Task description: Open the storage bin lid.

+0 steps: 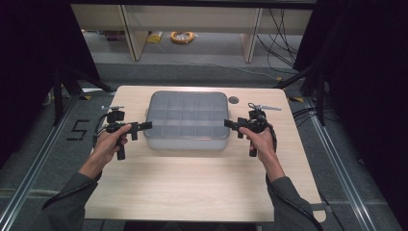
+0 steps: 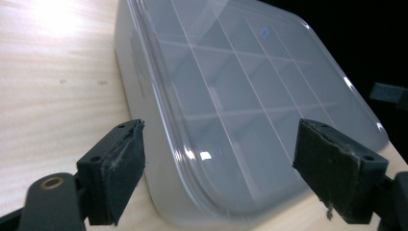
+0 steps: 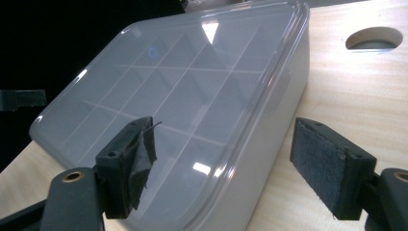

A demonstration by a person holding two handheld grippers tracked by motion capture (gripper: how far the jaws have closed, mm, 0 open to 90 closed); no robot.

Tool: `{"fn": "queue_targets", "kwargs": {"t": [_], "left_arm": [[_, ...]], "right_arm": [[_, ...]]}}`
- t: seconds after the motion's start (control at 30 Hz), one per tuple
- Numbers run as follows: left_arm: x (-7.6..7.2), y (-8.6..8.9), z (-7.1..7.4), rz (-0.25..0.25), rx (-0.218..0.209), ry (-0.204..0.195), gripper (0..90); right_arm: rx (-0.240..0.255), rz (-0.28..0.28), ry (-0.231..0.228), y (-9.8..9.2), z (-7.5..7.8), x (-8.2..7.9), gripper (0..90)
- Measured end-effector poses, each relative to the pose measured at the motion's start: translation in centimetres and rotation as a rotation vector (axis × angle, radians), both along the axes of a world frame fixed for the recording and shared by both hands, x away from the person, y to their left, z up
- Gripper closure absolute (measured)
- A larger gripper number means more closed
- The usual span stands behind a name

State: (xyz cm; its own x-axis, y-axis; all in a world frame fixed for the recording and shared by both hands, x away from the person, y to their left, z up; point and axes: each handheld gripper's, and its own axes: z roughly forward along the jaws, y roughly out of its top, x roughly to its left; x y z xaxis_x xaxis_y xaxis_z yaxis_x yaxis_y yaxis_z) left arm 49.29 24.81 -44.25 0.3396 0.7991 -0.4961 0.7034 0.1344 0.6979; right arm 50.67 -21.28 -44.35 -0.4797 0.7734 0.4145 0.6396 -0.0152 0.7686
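Translucent grey-white plastic organiser box (image 1: 186,119), rounded corners, clear lid on, inner dividers showing through as a grid of small compartments. No contents can be made out through the lid. In the left gripper view a small blue dot sits on the lid toward the far end. Box sits flat on the light wood table (image 1: 192,187), a bit toward 12 o'clock of the table's centre, with a round cable hole (image 1: 234,100) in the tabletop just off the box's 1 o'clock corner.

Left gripper (image 1: 146,125) at 9 o'clock of the box, held in the person's left hand (image 1: 109,143), tips level and aimed toward 3 o'clock, at the box's left short wall near its 7 o'clock corner. Jaws wide apart, nothing between the pads; in the left gripper view (image 2: 219,161) the near box corner lies in the gap, pads clear of it. Touch or hairline gap at the tips in the high view: cannot tell.

Right gripper (image 1: 227,123) at 3 o'clock of the box, in the right hand (image 1: 262,139), aimed toward 9 o'clock at the right short wall. Jaws wide apart, holding nothing; in the right gripper view (image 3: 223,161) the box corner lies between the pads, untouched.

Box long axis runs 9 to 3 o'clock, parallel to the table's near edge; lid faces up, not tilted.
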Motion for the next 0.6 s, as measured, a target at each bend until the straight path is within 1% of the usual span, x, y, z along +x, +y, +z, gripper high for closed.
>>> {"fn": "queue_targets", "kwargs": {"t": [0.03,0.07,0.1,0.13,0.17,0.2,0.23,0.27,0.3,0.37,0.4,0.43,0.47,0.5,0.53,0.57,0.6], "left_arm": [[0.4,0.0,0.1,0.004,0.007,0.001,17.5],[0.4,0.0,0.1,0.004,0.007,0.001,17.5],[1.2,-0.1,0.2,0.02,0.008,0.011,17.5],[1.2,-0.1,0.2,0.02,0.008,0.011,17.5],[1.9,-0.2,0.3,0.026,0.014,0.013,17.5],[1.9,-0.2,0.3,0.026,0.014,0.013,17.4],[2.6,-0.3,0.3,0.026,0.021,0.018,17.2],[2.6,-0.3,0.3,0.026,0.021,0.018,17.3],[2.9,-0.3,0.2,0.029,0.018,0.024,17.2],[3.8,-0.4,0.1,0.044,0.012,0.035,17.2],[4.0,-0.5,0.0,0.048,0.006,0.033,17.2],[4.0,-0.5,0.0,0.048,0.006,0.033,17.2],[4.1,-0.5,0.0,0.048,0.002,0.035,17.2],[4.3,-0.6,0.0,0.054,0.021,0.033,17.2],[4.3,-0.6,0.0,0.054,0.021,0.033,17.2],[4.5,-0.7,0.0,0.058,0.032,0.032,17.2],[4.7,-0.6,-0.1,0.061,0.033,0.04,17.3]], "right_arm": [[-0.002,-0.008,-0.006,0.0,-0.1,0.3,24.4],[-0.002,-0.008,-0.006,0.0,-0.1,0.3,24.4],[0.014,-0.018,0.009,-0.3,0.0,0.8,24.2],[0.017,-0.025,0.011,-0.3,-0.1,1.1,24.2],[0.017,-0.029,0.021,-0.4,-0.1,1.3,24.3],[0.015,-0.038,0.031,-0.4,-0.1,1.5,24.4],[0.019,-0.038,0.047,-0.3,-0.2,1.7,24.6],[0.019,-0.038,0.047,-0.3,-0.2,1.7,24.6],[0.002,-0.032,0.037,-0.4,-0.4,2.2,25.1],[0.011,-0.032,0.044,-0.4,-0.6,2.6,26.0],[0.032,-0.056,0.079,-0.1,-0.6,2.6,26.6],[0.032,-0.056,0.079,-0.1,-0.6,2.6,26.6],[0.021,-0.039,0.056,-0.3,-0.8,2.8,27.8],[0.034,-0.078,0.095,0.2,-0.7,2.9,28.2],[0.052,-0.07,0.113,0.3,-0.6,2.9,28.8],[0.052,-0.07,0.113,0.3,-0.6,2.9,28.8],[0.009,-0.049,0.059,0.2,-1.1,3.5,29.3]]}}
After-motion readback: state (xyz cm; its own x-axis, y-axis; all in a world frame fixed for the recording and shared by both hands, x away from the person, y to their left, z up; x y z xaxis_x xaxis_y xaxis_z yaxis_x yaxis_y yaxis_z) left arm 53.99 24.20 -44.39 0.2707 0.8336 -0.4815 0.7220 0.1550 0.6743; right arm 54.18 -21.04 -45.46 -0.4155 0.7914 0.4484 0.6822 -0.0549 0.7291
